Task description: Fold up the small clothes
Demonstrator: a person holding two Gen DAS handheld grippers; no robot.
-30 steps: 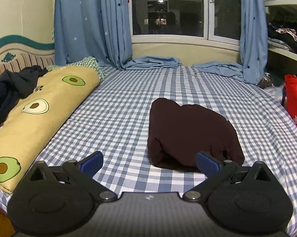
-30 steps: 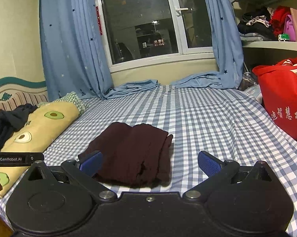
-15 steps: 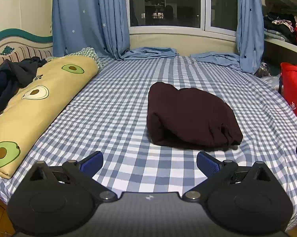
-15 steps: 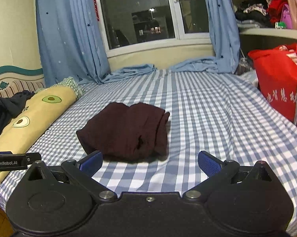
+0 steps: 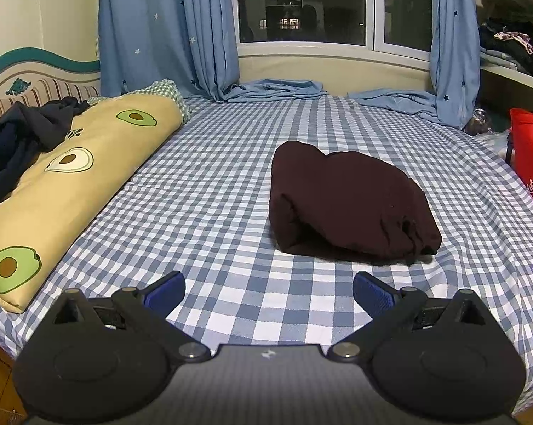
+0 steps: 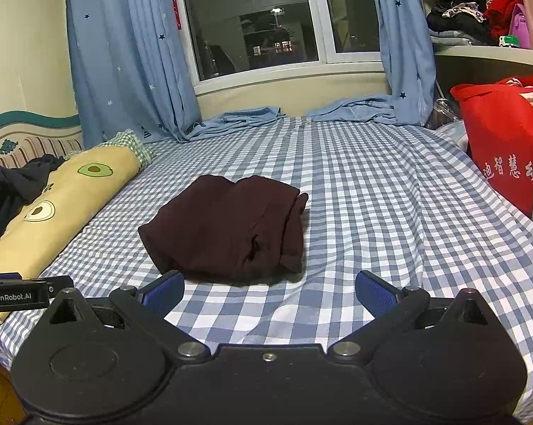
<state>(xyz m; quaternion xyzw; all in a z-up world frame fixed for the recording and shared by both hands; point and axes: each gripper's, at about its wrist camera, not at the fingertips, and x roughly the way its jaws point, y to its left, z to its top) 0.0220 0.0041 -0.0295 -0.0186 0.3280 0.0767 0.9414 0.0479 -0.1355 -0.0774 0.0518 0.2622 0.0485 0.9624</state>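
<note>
Plainly, we held both grippers back from the dark maroon folded cloth bundle (image 5: 348, 202), which lay on the blue-and-white checked bedsheet (image 5: 210, 191) ahead of us and touched neither tool. Our left gripper (image 5: 268, 288) had its blue-padded fingers spread wide with nothing between them, and the bundle lay forward and to the right of its centre line. Our right gripper (image 6: 269, 288) stood equally wide and empty, and the same bundle (image 6: 231, 226) lay forward and slightly to the left of it, its near edge just beyond the left fingertip. So the garment sat between the two tools, and we judged the right one somewhat nearer. Its long axis seemed to run away from us and a little across, with layered loose edges on the side facing the right gripper and a rounded fold facing the left. We judged the fold largely made, so any tidying would begin at those loose edges.
</note>
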